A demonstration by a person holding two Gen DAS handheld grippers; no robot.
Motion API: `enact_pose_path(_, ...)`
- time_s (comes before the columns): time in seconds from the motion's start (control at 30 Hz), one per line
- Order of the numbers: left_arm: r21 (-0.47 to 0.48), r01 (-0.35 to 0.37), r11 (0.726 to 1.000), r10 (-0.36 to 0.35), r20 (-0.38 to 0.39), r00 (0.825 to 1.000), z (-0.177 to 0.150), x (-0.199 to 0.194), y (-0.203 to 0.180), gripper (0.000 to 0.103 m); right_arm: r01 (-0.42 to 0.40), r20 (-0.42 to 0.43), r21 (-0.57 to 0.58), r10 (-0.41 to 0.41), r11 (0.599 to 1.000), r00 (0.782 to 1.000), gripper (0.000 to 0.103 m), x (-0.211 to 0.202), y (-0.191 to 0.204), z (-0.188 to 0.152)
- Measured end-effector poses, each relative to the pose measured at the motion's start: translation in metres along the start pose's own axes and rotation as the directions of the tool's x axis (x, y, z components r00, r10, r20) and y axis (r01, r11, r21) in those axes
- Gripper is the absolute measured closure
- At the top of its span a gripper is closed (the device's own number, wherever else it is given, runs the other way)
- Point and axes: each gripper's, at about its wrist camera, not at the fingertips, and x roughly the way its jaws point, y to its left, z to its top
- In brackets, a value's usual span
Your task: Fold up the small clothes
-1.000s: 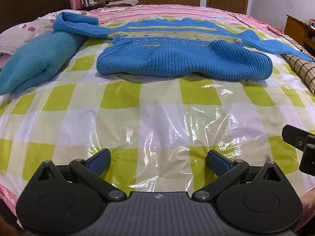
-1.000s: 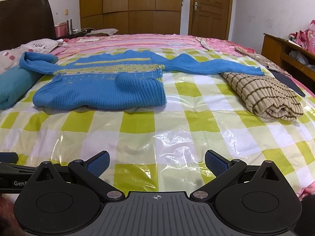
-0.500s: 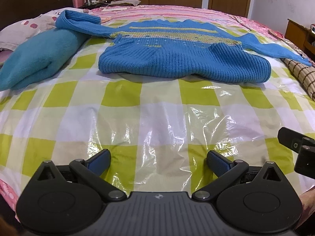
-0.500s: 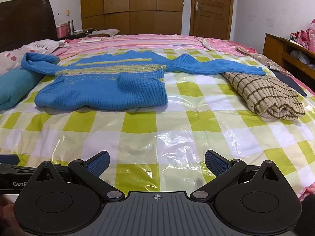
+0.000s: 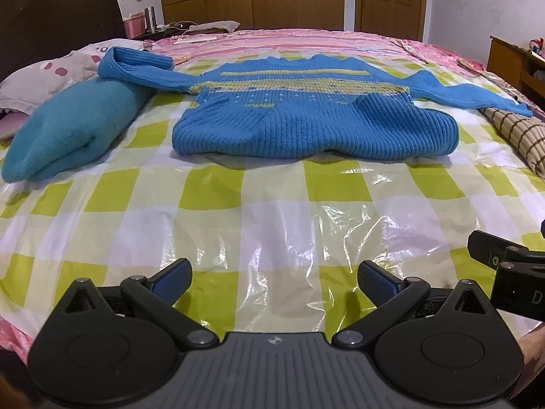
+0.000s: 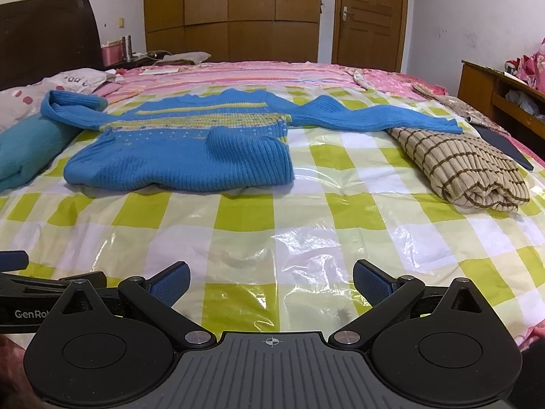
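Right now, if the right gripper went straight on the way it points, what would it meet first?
Probably the plastic-covered checked sheet: the open right gripper points low across bare bed. Beyond that, roughly in line, lies the blue sweater's right hem corner, though depth is unclear.

before me the bed [image 5: 272, 211] wears a glossy green-and-white checked plastic sheet [image 6: 245, 238]. on it, at twelve o'clock, the blue sweater [image 5: 306, 126] lies with sleeves spread; a teal folded garment [image 5: 75, 129] at ten, a striped beige folded one [image 6: 456, 170] at two.

sweater [image 5: 313, 126] on bed [image 5: 238, 218], folded garments left [image 5: 68, 129] and right [image 6: 460, 167]
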Motion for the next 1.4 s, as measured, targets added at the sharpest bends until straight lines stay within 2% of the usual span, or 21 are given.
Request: enact_pose_path(1.4,0.018,0.000,1.000,0.000,0.015,1.000,0.0011,-0.0031,-0.0026,0.000,-0.053,0.020,0.002,0.053,0.999,0.998,0.020,0.0009,0.0024,-0.0025)
